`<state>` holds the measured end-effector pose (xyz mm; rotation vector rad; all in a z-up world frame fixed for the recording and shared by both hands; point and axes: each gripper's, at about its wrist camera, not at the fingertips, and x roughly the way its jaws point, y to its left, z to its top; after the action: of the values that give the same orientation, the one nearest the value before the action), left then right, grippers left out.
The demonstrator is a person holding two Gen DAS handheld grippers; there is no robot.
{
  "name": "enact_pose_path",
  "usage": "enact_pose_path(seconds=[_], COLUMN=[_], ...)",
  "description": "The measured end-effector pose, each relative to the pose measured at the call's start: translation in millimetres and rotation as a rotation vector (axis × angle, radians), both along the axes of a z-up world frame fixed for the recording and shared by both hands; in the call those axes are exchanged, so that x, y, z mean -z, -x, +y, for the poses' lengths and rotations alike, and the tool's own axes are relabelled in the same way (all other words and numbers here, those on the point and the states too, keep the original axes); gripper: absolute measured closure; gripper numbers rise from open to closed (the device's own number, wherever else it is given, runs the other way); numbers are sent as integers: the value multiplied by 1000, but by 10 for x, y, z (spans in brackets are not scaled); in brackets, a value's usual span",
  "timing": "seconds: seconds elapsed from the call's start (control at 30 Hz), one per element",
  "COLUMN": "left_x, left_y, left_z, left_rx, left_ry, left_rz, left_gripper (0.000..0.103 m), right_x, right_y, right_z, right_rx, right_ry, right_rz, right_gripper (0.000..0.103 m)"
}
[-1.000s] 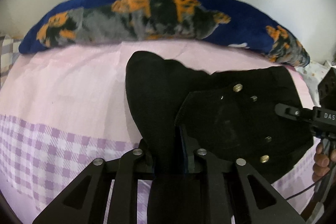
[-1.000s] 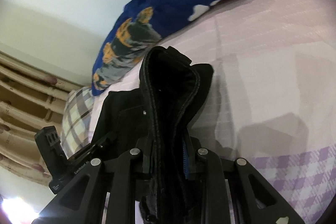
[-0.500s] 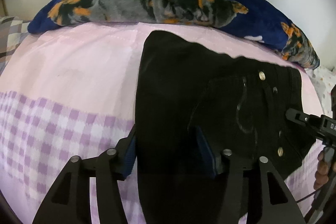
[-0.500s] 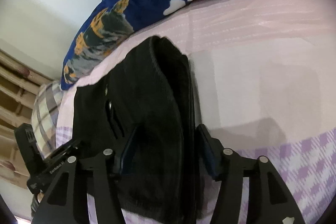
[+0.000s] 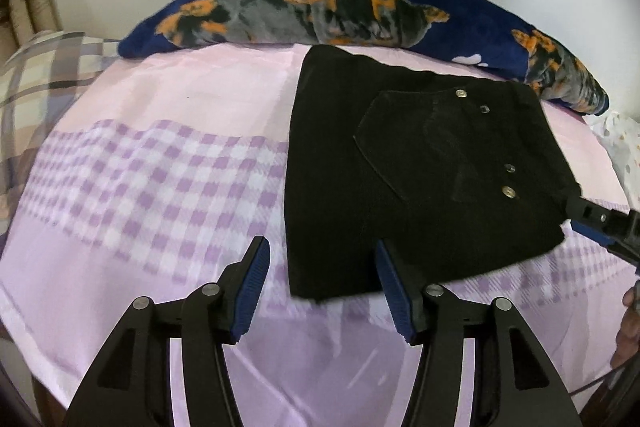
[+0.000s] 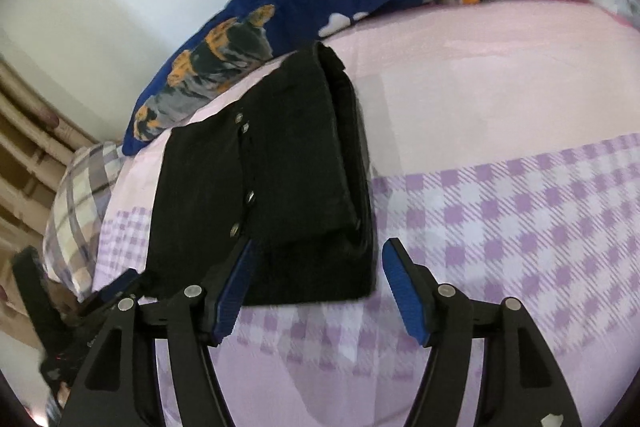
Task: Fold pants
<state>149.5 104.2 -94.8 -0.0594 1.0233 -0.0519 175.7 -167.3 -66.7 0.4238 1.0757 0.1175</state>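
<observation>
One blue blanket [image 5: 360, 15] lies just behind the folded pants [image 5: 400, 167].

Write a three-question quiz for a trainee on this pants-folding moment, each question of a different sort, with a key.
1. True or false: the black pants lie folded on the pink and purple checked bedsheet.
2. Which is clamping the pants? A) left gripper B) right gripper C) neither
3. Fill in: behind the pants, along the wall, lies a dark ____ blanket with orange and grey print.

Key: 1 true. 2 C: the left gripper's pads stand apart and clear of the cloth, and the right gripper's jaws are opening, with the pants' near corner just beyond its tips, not pressed. 3 blue.
</observation>
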Motion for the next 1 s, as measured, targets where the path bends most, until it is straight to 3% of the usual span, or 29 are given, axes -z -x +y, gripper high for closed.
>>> enact_pose_path(seconds=[0.17, 0.4, 0.5, 0.73, 1.0], left_x=[-110, -259, -316, -371, -373], left_y=[301, 661, 766, 922, 975], left_z=[-99, -241, -276, -313, -338], left_rx=[-4, 10, -1, -20, -36], left_ry=[-22, -29, -38, -52, -70], left_rz=[-21, -64, -81, -97, -103], left_gripper=[47, 47, 41, 39, 39], right_x=[-163, -412, -481, -504, -516], right_y=[312, 698, 825, 1026, 1066], right_z=[112, 327, 394, 561, 615], right_rx=[8, -15, -24, -38, -49], right_ry=[26, 181, 208, 296, 312], right_rz=[-49, -140, -162, -187, -218], right_gripper=[35, 25, 21, 13, 11])
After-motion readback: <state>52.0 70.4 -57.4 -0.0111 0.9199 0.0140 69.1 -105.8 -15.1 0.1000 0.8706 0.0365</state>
